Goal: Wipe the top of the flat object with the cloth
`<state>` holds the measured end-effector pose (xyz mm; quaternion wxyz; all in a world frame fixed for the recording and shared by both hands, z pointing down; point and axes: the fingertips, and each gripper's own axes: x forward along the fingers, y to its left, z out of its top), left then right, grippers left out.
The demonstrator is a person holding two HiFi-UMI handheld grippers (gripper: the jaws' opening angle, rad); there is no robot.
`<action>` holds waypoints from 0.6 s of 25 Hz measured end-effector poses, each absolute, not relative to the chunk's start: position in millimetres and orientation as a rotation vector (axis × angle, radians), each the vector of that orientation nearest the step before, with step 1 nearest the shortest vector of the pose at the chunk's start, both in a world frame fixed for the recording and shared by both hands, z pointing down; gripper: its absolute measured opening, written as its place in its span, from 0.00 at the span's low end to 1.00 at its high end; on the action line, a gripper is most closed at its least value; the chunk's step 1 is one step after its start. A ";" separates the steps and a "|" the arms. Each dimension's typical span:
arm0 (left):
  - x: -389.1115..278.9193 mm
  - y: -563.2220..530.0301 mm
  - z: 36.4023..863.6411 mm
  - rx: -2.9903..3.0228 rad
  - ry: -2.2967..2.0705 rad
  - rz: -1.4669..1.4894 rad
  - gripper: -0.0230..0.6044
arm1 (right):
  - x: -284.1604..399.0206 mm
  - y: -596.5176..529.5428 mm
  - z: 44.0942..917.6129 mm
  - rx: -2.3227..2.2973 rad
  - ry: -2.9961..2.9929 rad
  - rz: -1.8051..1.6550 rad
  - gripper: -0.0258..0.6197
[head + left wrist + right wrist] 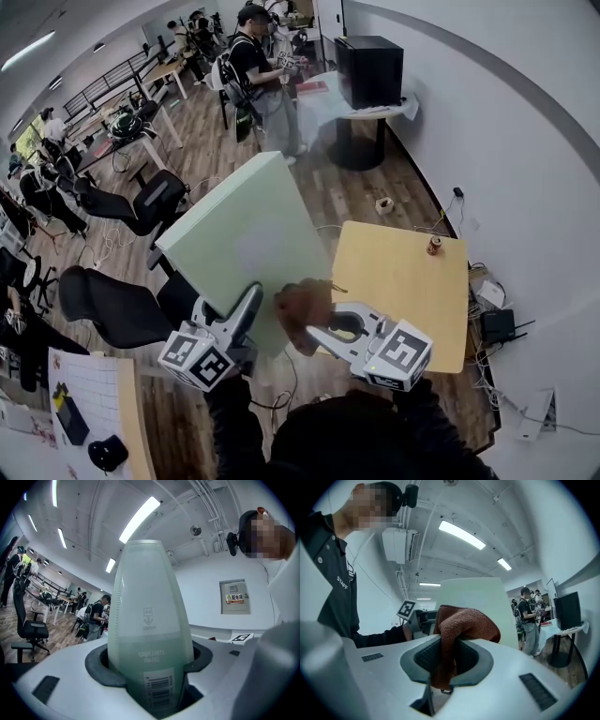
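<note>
A pale green flat board (246, 239) is held up in the air, tilted, its near edge clamped in my left gripper (251, 302), which is shut on it. In the left gripper view the board (147, 634) rises straight up between the jaws, with a barcode label near the bottom. My right gripper (323, 328) is shut on a brown cloth (302, 311), which is pressed against the board's near right corner. In the right gripper view the cloth (459, 625) bulges out of the jaws with the board (474, 595) right behind it.
A light wooden table (403, 281) lies below on the right with a small can (434, 245) at its far edge. Black office chairs (117, 305) stand on the left. A person (258, 70) stands far off by a white table (328, 103).
</note>
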<state>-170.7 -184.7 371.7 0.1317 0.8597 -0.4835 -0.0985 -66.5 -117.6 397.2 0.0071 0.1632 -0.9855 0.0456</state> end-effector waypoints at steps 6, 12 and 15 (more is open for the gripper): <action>-173.5 -187.2 367.6 2.494 -1.413 -0.300 0.55 | -95.8 -87.9 408.2 0.337 -3.072 0.167 0.15; -174.5 -188.6 367.3 2.476 -1.411 -0.321 0.55 | -113.8 -73.3 436.6 0.204 -3.036 0.215 0.15; -173.5 -187.2 363.9 2.481 -1.397 -0.333 0.55 | -114.6 -82.2 450.6 0.234 -3.002 0.236 0.15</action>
